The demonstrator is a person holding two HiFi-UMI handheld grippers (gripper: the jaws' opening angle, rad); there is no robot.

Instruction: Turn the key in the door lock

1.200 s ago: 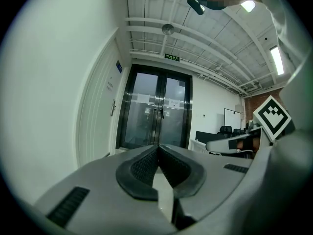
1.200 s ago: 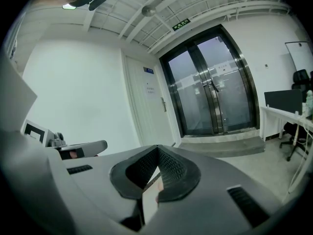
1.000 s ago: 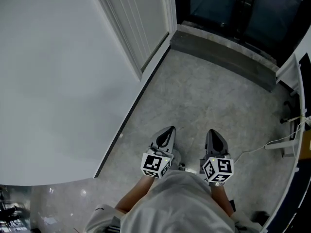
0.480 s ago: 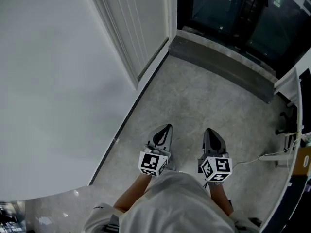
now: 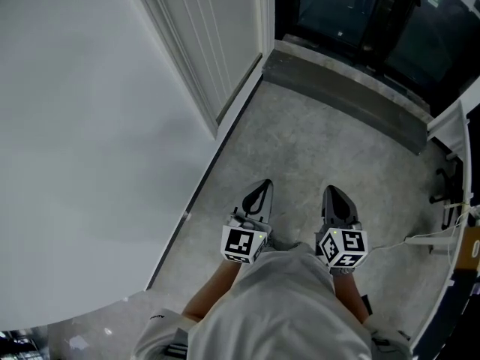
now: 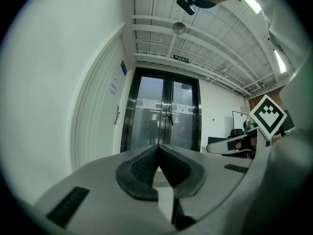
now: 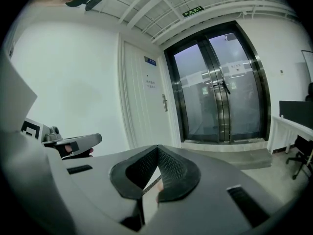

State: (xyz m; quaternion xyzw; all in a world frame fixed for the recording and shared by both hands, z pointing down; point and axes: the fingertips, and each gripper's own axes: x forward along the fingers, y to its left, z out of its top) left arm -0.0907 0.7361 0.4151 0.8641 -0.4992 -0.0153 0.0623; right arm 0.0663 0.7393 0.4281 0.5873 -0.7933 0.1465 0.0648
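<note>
The white door [image 5: 217, 36] stands in the left wall ahead of me. Its lever handle [image 7: 165, 103] shows small in the right gripper view and also as the handle [image 6: 117, 114] in the left gripper view; I cannot make out a key at this distance. My left gripper [image 5: 262, 187] and right gripper [image 5: 334, 195] are held side by side over the floor, well short of the door. Both are shut, tips meeting, with nothing held: left gripper [image 6: 159, 148], right gripper [image 7: 157, 148].
Dark glass double doors [image 7: 220, 97] close the corridor's end behind a raised stone threshold [image 5: 345, 96]. A plain white wall [image 5: 82, 141] runs along the left. At the right are a white desk edge [image 5: 450, 126], a cable [image 5: 420, 238] on the floor and an office chair [image 7: 303, 153].
Both grippers have been carried forward along the corridor, staying side by side and shut. The view has shifted a little with the person's steps.
</note>
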